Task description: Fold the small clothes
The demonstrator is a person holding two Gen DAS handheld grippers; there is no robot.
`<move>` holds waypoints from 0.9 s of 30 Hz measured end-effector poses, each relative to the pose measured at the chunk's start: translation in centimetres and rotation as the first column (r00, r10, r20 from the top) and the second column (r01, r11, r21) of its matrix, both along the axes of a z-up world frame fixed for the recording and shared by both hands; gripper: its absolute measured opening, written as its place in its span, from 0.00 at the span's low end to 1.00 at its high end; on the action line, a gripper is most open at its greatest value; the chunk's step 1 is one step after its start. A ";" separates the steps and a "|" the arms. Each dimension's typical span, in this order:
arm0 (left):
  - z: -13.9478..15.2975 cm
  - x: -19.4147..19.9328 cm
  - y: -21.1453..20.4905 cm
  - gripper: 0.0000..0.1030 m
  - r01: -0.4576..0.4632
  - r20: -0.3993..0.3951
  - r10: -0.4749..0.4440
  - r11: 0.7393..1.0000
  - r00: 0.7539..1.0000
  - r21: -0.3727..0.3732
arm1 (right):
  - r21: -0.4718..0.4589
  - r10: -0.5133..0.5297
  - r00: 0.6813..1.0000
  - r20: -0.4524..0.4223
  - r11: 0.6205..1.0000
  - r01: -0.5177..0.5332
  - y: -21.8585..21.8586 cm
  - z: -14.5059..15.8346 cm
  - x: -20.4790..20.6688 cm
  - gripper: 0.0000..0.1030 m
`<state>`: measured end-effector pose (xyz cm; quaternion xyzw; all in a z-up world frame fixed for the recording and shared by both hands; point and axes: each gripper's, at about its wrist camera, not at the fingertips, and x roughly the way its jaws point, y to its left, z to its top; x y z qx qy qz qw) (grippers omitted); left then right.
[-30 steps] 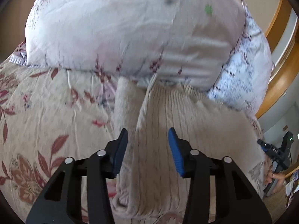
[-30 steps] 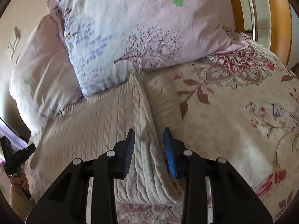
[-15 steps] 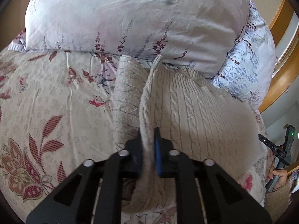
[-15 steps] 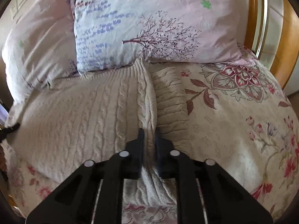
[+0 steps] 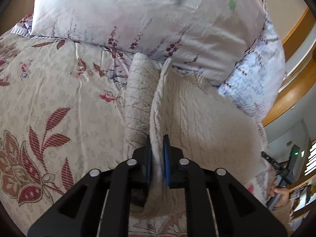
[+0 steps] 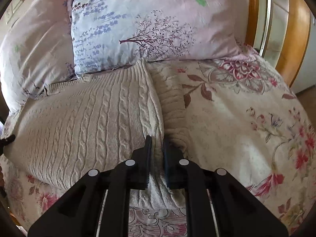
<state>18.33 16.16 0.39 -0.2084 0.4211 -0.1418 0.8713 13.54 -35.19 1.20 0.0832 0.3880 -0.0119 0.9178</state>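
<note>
Floral bedspread (image 5: 59,98) everywhere, pillows (image 6: 158,19) at twelve o'clock; left gripper (image 5: 157,158) and right gripper (image 6: 157,158) each pinch a ridge of cream cable-knit sweater (image 6: 88,122), jaws narrow, just eased slightly.

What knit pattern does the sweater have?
Cream cable knit on the sweater, clearest in the right wrist view.

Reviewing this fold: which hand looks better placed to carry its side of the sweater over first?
Hard to separate. The left gripper and right gripper each pinch a side edge of the sweater; probably both lift together.
</note>
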 end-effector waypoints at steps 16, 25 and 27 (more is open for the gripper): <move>-0.7 4.2 1.7 0.59 -0.076 -0.053 0.069 0.987 0.996 -0.144 | 0.073 0.219 0.969 0.109 0.971 -0.228 7.4 2.9 -0.1 0.56; -1.5 5.7 0.1 0.33 -0.077 -0.104 0.057 0.976 0.993 -0.202 | 0.104 0.260 0.961 0.090 0.958 -0.269 8.8 1.9 0.4 0.56; -1.6 5.9 -0.3 0.27 -0.085 -0.126 0.060 0.975 0.990 -0.207 | 0.106 0.266 0.960 0.090 0.956 -0.275 8.9 1.8 0.5 0.56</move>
